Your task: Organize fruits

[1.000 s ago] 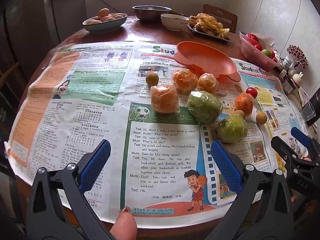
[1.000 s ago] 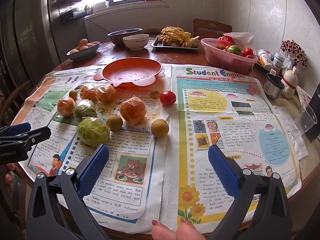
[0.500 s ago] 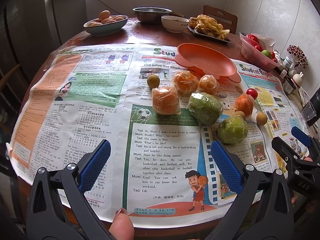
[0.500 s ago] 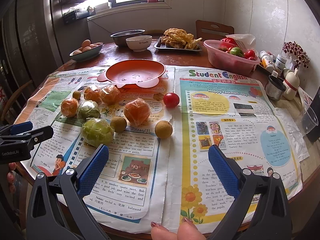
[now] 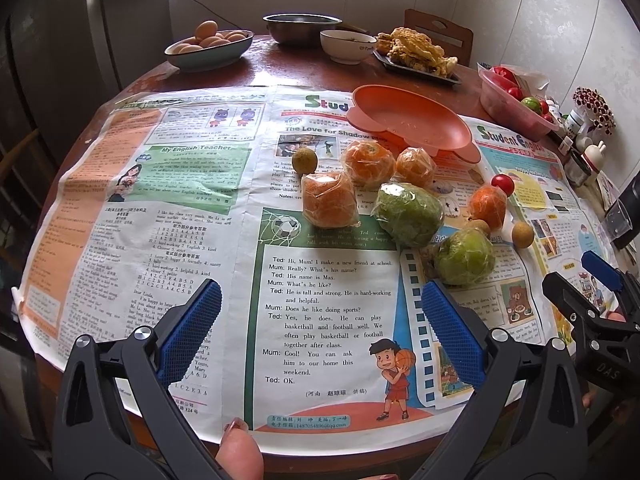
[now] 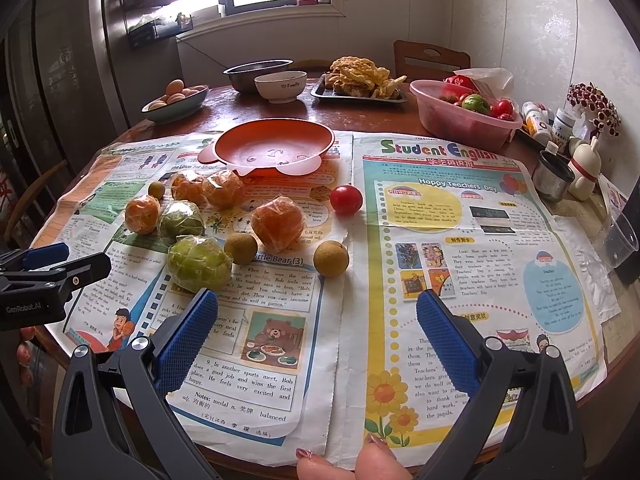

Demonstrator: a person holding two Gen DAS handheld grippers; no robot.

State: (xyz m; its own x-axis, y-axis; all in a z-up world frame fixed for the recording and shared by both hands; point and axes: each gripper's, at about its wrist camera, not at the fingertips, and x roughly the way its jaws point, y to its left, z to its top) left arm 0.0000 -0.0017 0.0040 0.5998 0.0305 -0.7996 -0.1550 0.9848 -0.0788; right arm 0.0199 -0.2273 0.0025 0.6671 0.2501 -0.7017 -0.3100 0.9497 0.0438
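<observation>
Matt printed newspaper (image 6: 460, 240), glossy film-wrapped oranges (image 6: 280, 222), smooth plastic plate (image 6: 274, 150), polished wooden table (image 6: 360, 120)

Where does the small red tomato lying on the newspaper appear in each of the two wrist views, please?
Left wrist view: the tomato is right of centre, past the fruit, just behind a wrapped orange.
Right wrist view: the tomato is near the centre, alone, right of the fruit.
Shared landmark: the orange plate, behind the fruit in both.

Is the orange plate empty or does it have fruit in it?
Empty. The orange plate shows only its bare inside; the fruit lies on the newspaper beside it.
</observation>
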